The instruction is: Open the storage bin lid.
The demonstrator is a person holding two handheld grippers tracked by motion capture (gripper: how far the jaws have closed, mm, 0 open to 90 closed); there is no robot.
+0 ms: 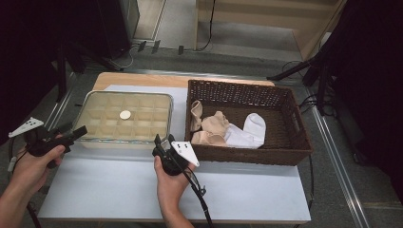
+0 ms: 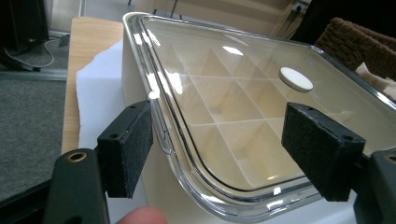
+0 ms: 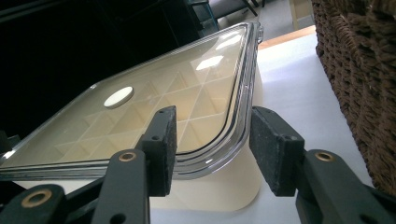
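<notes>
Lid [image 1: 124,114] corners sit between both gaping tongs, ungripped.

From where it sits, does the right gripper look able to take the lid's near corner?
Probably yes: the right gripper is open, its jaws already either side of the clear lid rim at that corner, with nothing between.

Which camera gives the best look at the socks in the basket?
The high view: the socks lie in full sight inside the basket. The left gripper view catches a pale edge of them; the right gripper view shows the basket's wall.
</notes>
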